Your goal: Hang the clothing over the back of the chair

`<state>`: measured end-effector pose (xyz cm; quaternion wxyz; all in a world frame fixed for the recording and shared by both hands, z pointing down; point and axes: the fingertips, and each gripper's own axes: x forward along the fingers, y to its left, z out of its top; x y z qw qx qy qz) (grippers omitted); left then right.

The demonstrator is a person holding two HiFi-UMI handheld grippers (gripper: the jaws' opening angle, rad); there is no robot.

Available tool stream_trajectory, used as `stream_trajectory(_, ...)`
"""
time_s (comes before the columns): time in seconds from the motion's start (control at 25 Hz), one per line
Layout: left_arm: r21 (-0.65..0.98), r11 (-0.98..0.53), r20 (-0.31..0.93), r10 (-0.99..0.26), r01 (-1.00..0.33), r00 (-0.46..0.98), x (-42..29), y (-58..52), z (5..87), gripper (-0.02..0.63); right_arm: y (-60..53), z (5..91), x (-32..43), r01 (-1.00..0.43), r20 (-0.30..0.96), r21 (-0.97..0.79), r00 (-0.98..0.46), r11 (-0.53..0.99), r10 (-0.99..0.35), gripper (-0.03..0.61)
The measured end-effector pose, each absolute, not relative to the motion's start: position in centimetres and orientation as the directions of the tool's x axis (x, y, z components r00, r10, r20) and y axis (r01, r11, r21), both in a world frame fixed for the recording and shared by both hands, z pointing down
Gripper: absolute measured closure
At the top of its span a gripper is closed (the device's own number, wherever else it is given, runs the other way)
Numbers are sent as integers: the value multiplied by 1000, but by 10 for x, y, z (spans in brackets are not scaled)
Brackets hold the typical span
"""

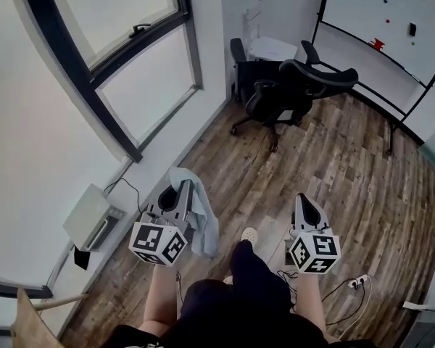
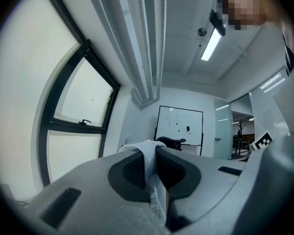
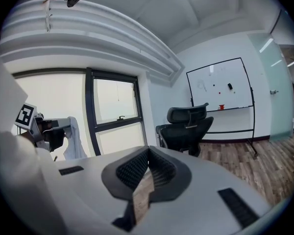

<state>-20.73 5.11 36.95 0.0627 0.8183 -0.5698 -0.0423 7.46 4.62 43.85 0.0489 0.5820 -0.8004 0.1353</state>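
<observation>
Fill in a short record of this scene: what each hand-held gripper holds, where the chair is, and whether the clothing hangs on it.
Left hand-held gripper: shut on pale clothing, which hangs from it
Right hand-held gripper: shut, empty
Chair: black office chair, far across the wooden floor, by the whiteboard
Clothing on chair: not yet
</observation>
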Motion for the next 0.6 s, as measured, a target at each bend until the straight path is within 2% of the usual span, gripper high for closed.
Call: stream_trajectory(0.6,155,-319,15,-946,-935,325,-180,-93,372,592,-106,430,96,-930,225,-150,-363,336,-904,578)
